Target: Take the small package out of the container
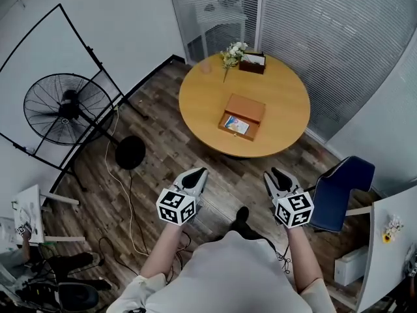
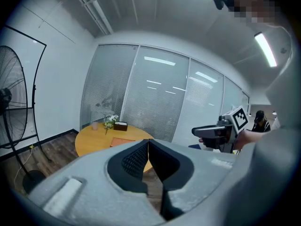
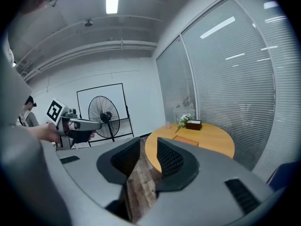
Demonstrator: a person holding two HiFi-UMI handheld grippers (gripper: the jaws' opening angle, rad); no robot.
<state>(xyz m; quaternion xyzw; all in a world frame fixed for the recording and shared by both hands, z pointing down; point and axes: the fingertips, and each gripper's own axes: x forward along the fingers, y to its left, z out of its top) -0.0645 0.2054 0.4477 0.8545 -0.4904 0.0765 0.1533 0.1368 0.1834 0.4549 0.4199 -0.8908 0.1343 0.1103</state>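
A brown box container (image 1: 242,116) lies open on the round wooden table (image 1: 287,103), with a small light-blue package (image 1: 236,125) in its lower half. Both grippers hang well short of the table, above the wood floor. My left gripper (image 1: 198,175) is shut with nothing between its jaws, which touch in the left gripper view (image 2: 148,143). My right gripper (image 1: 273,175) stands open and holds nothing; floor shows through its gap in the right gripper view (image 3: 148,142). The container (image 3: 187,140) shows far ahead there.
White flowers (image 1: 232,52) and a dark tissue box (image 1: 253,62) stand at the table's far edge. A standing fan (image 1: 65,109) and a black frame are at the left, with cables on the floor. A blue chair (image 1: 342,191) is at the right. Glass walls with blinds lie behind.
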